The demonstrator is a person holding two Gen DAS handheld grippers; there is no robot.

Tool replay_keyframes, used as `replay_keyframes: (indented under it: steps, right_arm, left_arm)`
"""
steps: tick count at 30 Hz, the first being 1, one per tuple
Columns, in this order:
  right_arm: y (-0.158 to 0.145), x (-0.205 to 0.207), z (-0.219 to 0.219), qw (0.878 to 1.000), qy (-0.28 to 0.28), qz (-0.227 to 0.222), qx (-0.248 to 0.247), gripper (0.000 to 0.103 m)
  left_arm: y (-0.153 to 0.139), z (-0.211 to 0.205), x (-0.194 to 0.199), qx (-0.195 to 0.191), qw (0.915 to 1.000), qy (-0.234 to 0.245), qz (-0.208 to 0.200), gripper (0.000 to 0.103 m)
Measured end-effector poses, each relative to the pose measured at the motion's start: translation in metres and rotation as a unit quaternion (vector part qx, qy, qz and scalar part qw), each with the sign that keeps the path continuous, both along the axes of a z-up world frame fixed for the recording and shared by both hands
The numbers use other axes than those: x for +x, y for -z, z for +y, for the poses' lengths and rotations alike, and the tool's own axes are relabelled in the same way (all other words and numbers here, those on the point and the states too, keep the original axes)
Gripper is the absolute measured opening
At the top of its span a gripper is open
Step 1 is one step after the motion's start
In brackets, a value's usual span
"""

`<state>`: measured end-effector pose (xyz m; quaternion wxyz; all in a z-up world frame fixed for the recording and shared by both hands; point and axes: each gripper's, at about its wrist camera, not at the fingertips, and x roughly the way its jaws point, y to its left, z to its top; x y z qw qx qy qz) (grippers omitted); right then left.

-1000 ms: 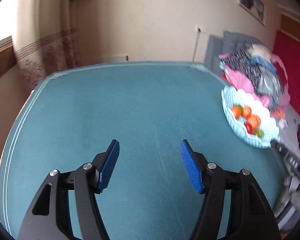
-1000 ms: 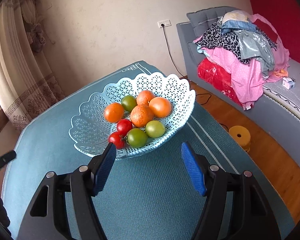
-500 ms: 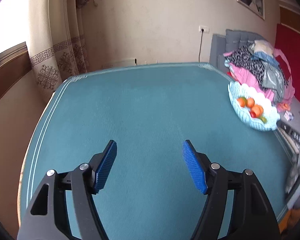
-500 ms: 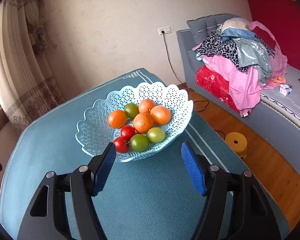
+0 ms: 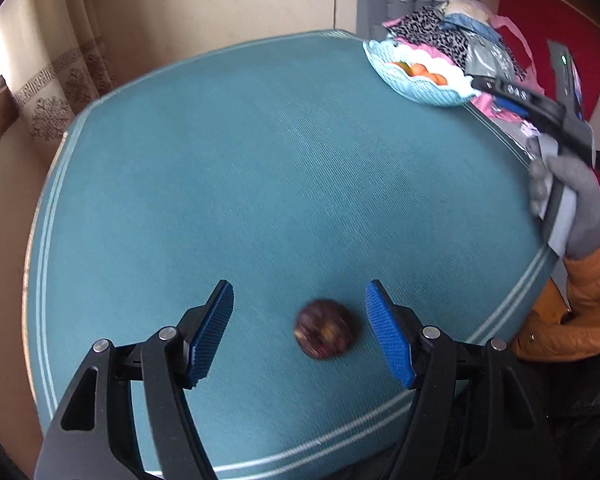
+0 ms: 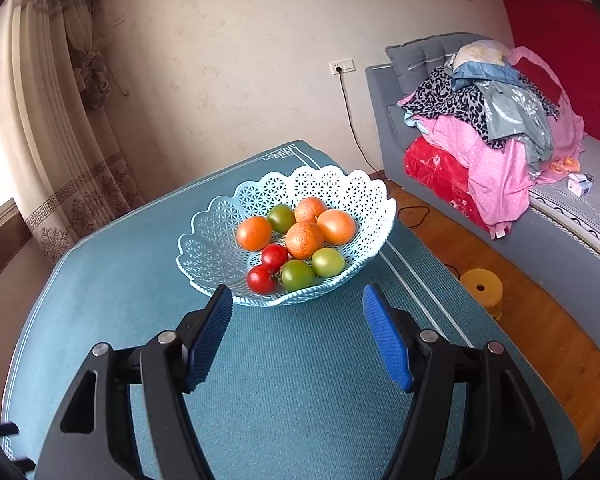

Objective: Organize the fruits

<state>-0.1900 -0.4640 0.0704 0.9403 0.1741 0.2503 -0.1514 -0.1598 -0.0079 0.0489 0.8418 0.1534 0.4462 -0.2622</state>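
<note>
A dark purple-brown round fruit [image 5: 324, 334], blurred, lies on the teal tablecloth [image 5: 260, 184] near its front edge. My left gripper [image 5: 298, 286] hangs over it, open, with the fruit between the blue pads [image 5: 388, 340] and closer to the right one; neither pad touches it. A pale blue lattice basket [image 6: 340, 172] holds orange fruits [image 6: 303, 240], green tomatoes [image 6: 298, 275] and red tomatoes [image 6: 261, 279]. My right gripper [image 6: 296, 290] stands open and empty just in front of the basket. In the left wrist view the basket [image 5: 420, 92] sits at the far right corner.
A grey-gloved hand [image 5: 576, 208] in an orange sleeve holds the right gripper's black body [image 5: 540, 108] at the table's right side. A sofa piled with clothes [image 6: 492, 120] stands behind the basket. A yellow stool [image 6: 482, 288] sits on the wooden floor.
The left gripper has swung back toward the table's front edge and tipped downward, bringing the dark fruit between its fingers. The right gripper has drawn back slightly from the basket.
</note>
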Motion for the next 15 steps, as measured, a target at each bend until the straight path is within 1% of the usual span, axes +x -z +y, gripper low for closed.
replay_keyframes:
  steps: [4, 6, 7, 8, 10, 11, 12, 15]
  right_arm:
    - [-0.001, -0.003, -0.001, 1.000, 0.001, -0.001, 0.001, 0.068]
    - [0.000, -0.004, -0.002, 1.000, 0.002, -0.001, -0.001, 0.068]
    - [0.000, -0.005, -0.003, 1.000, 0.003, -0.001, -0.001, 0.068]
    - [0.000, -0.006, -0.004, 1.000, 0.005, 0.000, 0.001, 0.068]
    - [0.001, -0.007, -0.007, 1.000, 0.008, 0.000, 0.003, 0.068]
    - [0.002, -0.008, -0.008, 1.000, 0.009, 0.001, 0.005, 0.068]
    - [0.002, -0.008, -0.009, 1.000, 0.009, 0.001, 0.005, 0.068]
    - [0.003, -0.007, -0.011, 1.000, 0.012, 0.003, 0.006, 0.068]
  left_arm:
    - [0.018, -0.004, -0.008, 0.002, 0.9997, 0.006, 0.023, 0.070]
    - [0.024, -0.003, -0.007, -0.001, 0.9994, 0.006, 0.035, 0.068]
    - [0.027, -0.002, -0.006, -0.002, 0.9992, 0.005, 0.041, 0.064]
    - [0.030, -0.003, -0.005, -0.001, 0.9990, 0.002, 0.046, 0.059]
    - [0.038, -0.002, 0.000, 0.001, 0.9983, -0.007, 0.058, 0.052]
    - [0.041, -0.003, 0.001, 0.002, 0.9979, -0.011, 0.064, 0.045]
    - [0.046, -0.003, 0.003, 0.003, 0.9972, -0.013, 0.073, 0.041]
    - [0.047, -0.005, 0.005, 0.003, 0.9973, -0.014, 0.072, 0.041]
